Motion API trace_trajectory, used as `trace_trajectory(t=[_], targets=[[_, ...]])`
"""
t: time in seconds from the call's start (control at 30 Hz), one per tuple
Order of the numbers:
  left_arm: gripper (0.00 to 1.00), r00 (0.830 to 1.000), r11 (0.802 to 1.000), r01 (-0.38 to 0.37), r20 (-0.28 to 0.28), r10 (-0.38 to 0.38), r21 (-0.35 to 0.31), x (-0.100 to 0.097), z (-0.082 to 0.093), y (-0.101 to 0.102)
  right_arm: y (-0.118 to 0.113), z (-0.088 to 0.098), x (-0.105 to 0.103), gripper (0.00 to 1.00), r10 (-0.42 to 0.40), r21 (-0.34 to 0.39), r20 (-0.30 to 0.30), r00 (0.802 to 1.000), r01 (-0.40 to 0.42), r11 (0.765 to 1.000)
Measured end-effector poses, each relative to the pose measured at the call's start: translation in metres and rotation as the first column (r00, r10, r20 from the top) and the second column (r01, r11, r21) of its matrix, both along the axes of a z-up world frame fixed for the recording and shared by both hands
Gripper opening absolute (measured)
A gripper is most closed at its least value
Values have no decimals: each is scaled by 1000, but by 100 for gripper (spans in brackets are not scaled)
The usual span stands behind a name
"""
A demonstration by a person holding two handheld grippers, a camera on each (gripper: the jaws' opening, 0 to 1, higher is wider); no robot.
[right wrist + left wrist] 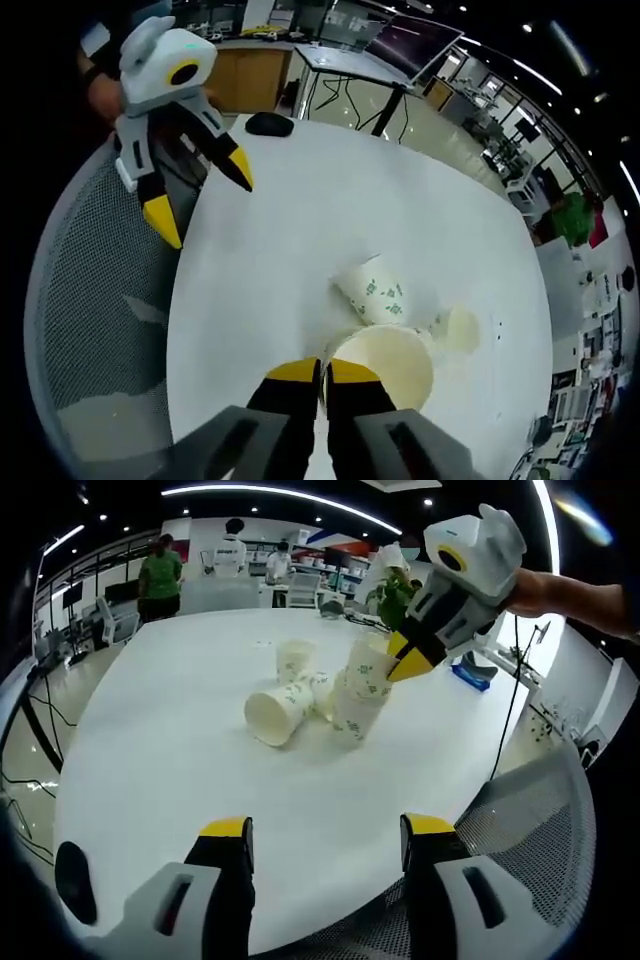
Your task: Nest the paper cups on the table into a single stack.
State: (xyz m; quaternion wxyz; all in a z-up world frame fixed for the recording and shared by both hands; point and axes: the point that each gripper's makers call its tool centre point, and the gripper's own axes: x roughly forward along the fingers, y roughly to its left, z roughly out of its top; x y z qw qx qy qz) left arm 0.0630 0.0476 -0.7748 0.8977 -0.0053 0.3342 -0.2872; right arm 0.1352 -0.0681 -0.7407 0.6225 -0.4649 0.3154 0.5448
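White paper cups with green print lie scattered mid-table (150,770). One cup (278,712) lies on its side, another cup (294,660) stands upright behind it, and a tilted stack of cups (356,695) leans to their right. My right gripper (405,660) enters from the right, shut on the rim of the stack's top cup. In the right gripper view my right gripper (322,375) pinches that cup's rim (385,362), with the lying cup (372,290) and a further cup (455,328) beyond. My left gripper (328,830) hangs open near the table edge; it appears open at upper left as the left gripper (205,200).
A grey mesh chair (540,820) stands at the near table edge, seen also as the chair (90,330). A black mouse (270,124) lies on the table (280,240). A potted plant (395,595) stands behind the cups. People (160,575) stand far back.
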Motion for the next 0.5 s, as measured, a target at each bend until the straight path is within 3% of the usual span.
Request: trace_trajectory(t=[0.5], targets=[[58, 1000, 1000, 1, -2, -1, 2, 0, -3, 0, 1, 0, 0, 0, -2, 5, 0, 1000, 2, 1000]])
